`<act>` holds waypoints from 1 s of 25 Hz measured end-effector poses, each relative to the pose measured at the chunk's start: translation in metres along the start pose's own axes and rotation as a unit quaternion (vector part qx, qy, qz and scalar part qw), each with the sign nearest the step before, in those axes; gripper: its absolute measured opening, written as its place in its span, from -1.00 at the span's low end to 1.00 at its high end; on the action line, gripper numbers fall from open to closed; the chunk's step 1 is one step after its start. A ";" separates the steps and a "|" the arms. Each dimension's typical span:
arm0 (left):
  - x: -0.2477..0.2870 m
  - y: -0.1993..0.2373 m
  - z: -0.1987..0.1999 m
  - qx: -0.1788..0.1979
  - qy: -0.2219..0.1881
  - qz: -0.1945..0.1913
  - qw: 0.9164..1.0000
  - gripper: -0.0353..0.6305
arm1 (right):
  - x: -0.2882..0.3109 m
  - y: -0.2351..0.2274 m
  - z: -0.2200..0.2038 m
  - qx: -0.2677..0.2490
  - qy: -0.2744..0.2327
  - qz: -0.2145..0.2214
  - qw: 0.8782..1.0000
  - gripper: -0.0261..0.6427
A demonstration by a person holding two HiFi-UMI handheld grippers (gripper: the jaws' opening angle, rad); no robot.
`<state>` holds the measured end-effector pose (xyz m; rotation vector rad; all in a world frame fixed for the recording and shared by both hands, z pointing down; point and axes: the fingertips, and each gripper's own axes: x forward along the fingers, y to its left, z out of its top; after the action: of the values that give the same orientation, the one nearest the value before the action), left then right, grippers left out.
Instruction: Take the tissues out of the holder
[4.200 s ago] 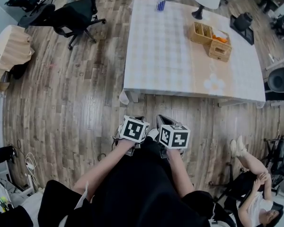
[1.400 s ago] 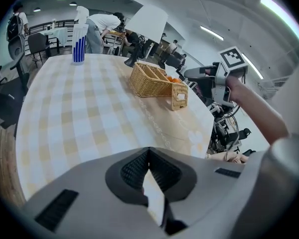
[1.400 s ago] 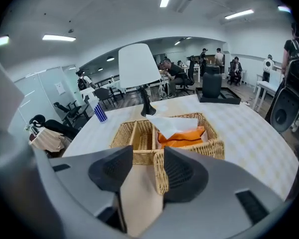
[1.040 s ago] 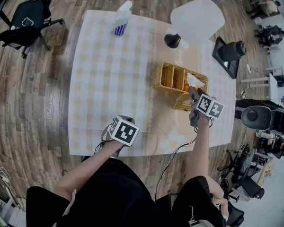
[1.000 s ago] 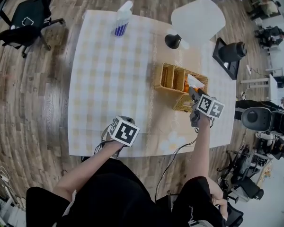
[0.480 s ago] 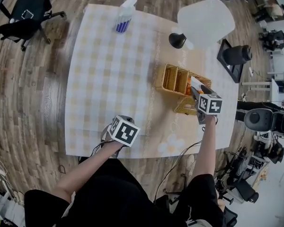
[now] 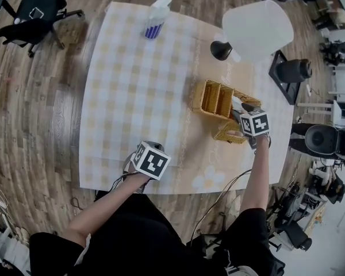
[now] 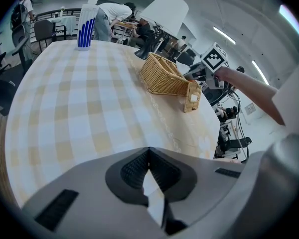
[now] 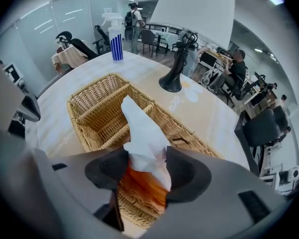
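Observation:
A wicker holder [image 7: 217, 99] with several compartments stands on the checked table [image 7: 132, 96], right of centre. My right gripper [image 7: 241, 112] hovers over its right end, shut on a white tissue [image 9: 142, 131] that stands up from between the pads. An orange pack [image 9: 139, 183] shows under the tissue inside the holder [image 9: 102, 111]. My left gripper [image 7: 145, 157] hangs at the table's near edge, shut with nothing held [image 8: 149, 156]. In the left gripper view the holder [image 8: 167, 76] and the right gripper [image 8: 202, 71] sit far off.
A blue striped spray bottle [image 7: 156, 20] stands at the table's far edge. A white-shaded lamp [image 7: 256, 23] on a black base [image 7: 221, 50] is just behind the holder. Office chairs [image 7: 31, 10] and a black stool [image 7: 291, 71] stand on the wood floor around the table.
Four seconds ago both grippers hung together over the floor, short of the table. Over the last second the right gripper has stayed at the holder's right end, shifting slightly; the left has not moved.

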<state>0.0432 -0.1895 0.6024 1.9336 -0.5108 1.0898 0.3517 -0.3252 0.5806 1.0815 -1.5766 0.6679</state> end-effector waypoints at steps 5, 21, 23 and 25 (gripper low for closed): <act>0.001 -0.001 -0.001 -0.004 0.004 -0.001 1.000 -0.89 | 0.003 0.002 -0.005 -0.040 0.027 0.014 0.999 -0.21; 0.005 0.005 -0.005 -0.004 0.017 0.002 1.000 -0.89 | 0.010 0.003 -0.010 -0.032 0.036 0.030 0.998 -0.80; 0.006 0.004 -0.006 -0.002 0.018 0.002 1.000 -0.89 | 0.008 0.001 -0.010 -0.033 0.036 0.025 0.998 -0.81; 0.007 0.003 -0.006 0.001 0.018 0.001 1.000 -0.89 | 0.004 0.001 -0.009 -0.028 0.031 0.022 0.999 -0.81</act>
<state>0.0425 -0.1861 0.6111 1.9116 -0.4924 1.1252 0.3548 -0.3186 0.5867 0.9790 -1.5599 0.6769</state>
